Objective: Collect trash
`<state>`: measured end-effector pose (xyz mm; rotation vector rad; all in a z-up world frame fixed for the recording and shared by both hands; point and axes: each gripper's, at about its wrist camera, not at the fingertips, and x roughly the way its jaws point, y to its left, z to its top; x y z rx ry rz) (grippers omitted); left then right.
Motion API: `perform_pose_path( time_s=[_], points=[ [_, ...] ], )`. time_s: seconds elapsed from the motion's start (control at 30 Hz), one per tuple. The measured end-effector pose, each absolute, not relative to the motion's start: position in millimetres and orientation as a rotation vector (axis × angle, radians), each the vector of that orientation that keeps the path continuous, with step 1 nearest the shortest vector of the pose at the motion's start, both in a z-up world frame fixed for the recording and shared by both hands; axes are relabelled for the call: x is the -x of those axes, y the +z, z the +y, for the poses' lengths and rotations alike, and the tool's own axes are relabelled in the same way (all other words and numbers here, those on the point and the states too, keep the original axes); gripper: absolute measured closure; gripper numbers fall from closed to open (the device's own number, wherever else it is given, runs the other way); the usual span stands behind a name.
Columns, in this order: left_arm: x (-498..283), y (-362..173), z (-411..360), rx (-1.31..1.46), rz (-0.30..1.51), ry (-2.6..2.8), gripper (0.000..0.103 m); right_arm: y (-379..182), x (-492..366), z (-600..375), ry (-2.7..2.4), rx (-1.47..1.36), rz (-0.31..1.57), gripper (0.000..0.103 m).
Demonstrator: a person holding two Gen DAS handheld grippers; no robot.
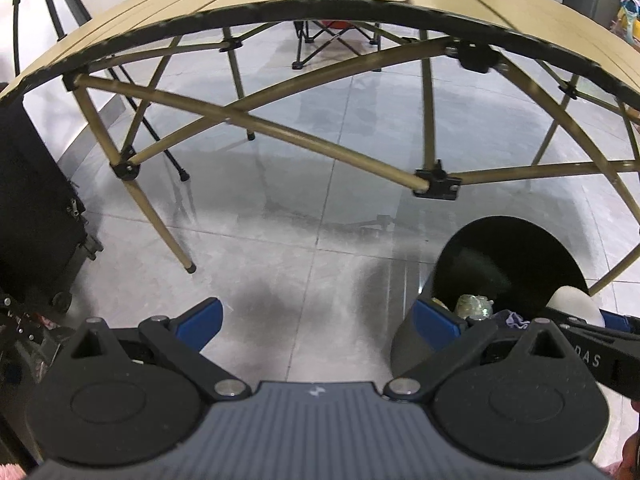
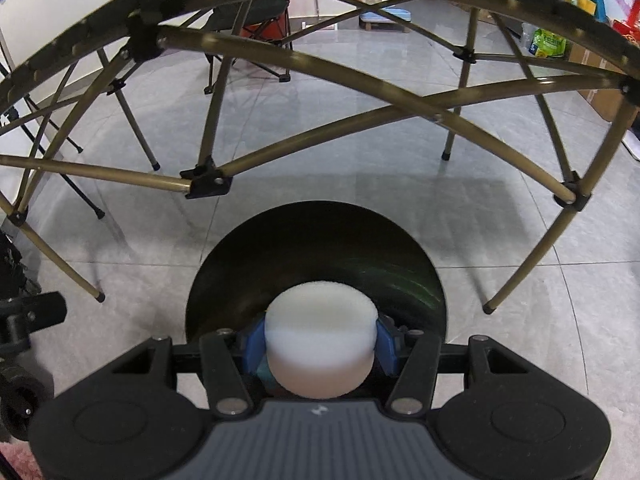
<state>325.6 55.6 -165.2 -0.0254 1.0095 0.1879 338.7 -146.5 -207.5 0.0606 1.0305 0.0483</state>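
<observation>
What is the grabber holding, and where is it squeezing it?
The right gripper holds a white round foam puck, jaws pressing its curved sides. The left gripper holds nothing.

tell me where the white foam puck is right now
The white foam puck sits bottom centre in the right wrist view, clamped between the right gripper's blue fingers over the black bin's open mouth, beside the folding table's legs.
</observation>
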Motion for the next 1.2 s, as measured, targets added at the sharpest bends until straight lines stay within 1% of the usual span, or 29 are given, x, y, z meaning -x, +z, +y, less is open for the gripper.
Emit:
perform_pose_path(
  time_s=[0.3,0.43,0.5,0.53,0.57,0.97,1.2],
  points=[
    [-323,-169,71,0.033,1.020,0.208,0.000,-214,-351,-136,0.053,-0.068,1.043,0.049],
    [-324,-169,71,0.034,1.020,0.209,0.000,-214,-352,-135,0.056,-0.070,1.043,0.046],
    [-323,-169,70,0.033,1.018,0.207,0.000,-214,-353,-137,0.050,-0.075,1.046,0.029],
    [-323,-169,70,0.032,1.018,0.206,0.000,-215,-354,-138,0.049,-0.082,1.049,0.009],
    [-323,-169,70,0.031,1.019,0.205,0.000,-216,-355,-138,0.046,-0.086,1.054,0.000],
    [-321,-166,68,0.029,1.008,0.202,0.000,-215,-352,-141,0.035,-0.078,1.056,0.000],
    [-308,-155,60,0.002,0.968,0.175,0.000,-200,-337,-146,0.041,-0.068,1.034,0.000]
  ],
)
